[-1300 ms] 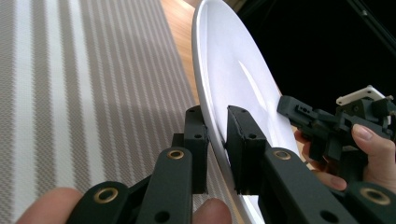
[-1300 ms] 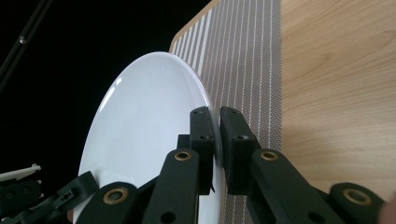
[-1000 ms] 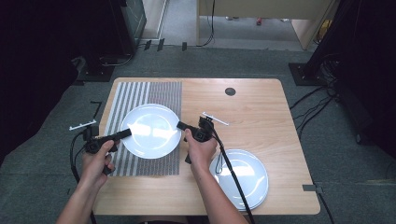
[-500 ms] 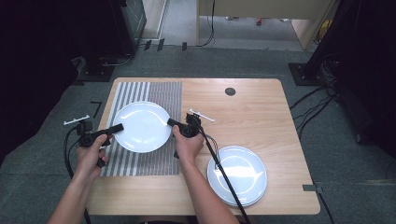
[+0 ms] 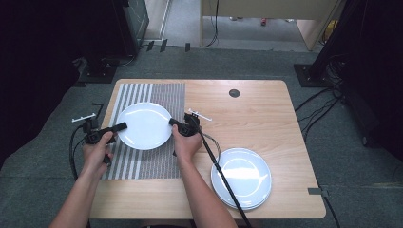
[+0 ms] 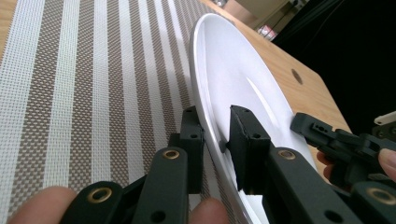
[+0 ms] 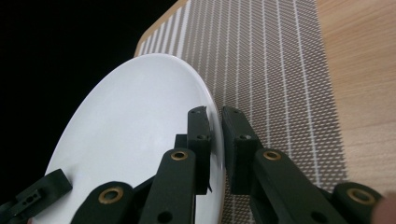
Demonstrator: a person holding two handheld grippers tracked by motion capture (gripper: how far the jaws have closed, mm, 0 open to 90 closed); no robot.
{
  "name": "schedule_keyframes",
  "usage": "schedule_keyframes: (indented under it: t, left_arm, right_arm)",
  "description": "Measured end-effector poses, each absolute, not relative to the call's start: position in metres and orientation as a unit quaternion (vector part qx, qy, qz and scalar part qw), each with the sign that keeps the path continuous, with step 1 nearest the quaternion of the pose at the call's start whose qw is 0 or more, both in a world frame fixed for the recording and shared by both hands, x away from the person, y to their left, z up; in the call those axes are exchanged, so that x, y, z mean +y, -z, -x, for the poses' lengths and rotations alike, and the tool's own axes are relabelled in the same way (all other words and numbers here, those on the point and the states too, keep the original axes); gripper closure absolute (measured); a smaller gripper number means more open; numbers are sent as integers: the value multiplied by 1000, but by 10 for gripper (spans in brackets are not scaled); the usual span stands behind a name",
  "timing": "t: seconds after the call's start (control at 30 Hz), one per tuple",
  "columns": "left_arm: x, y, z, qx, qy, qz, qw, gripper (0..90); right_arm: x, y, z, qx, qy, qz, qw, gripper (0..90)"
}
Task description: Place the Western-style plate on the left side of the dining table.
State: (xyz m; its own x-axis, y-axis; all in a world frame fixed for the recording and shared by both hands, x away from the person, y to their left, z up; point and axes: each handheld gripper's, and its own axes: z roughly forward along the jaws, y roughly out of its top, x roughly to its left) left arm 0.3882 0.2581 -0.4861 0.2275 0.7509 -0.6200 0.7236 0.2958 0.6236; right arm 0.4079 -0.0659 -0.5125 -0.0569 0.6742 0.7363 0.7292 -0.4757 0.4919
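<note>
Both grippers hold a white plate [image 5: 145, 124] low over the striped placemat [image 5: 142, 161]; I cannot tell if it touches the mat. My left gripper [image 5: 121, 127] is shut on its left rim. In the left gripper view the rim [image 6: 233, 70] runs between the jaws of the left gripper [image 6: 215, 126], which have just been opening slightly. My right gripper [image 5: 173, 122] is shut on the opposite rim. In the right gripper view the plate edge [image 7: 130, 130] is pinched in the right gripper [image 7: 215, 126].
A stack of white plates [image 5: 242, 176] sits at the front right of the wooden table [image 5: 247, 118], with the right gripper's cable lying over it. A small dark round hole [image 5: 234, 93] is at the table's far side. Grey carpet surrounds the table.
The plate and both grippers have moved left and farther from the person, onto the middle of the placemat, and sunk a little. Both grips on the rim have stayed.
</note>
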Motion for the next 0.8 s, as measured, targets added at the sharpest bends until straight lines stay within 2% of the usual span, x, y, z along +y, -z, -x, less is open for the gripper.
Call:
schedule_keyframes:
  t: [0.4,0.8]
  left_arm:
    - [250,498,-411,640,-27,-598,482,734]
    - [240,503,-423,663,-66,-607,433,630]
  right_arm:
    - [-62,530,-422,-507,507,697,5,827]
    - [-54,533,-431,-516,506,691,-22,827]
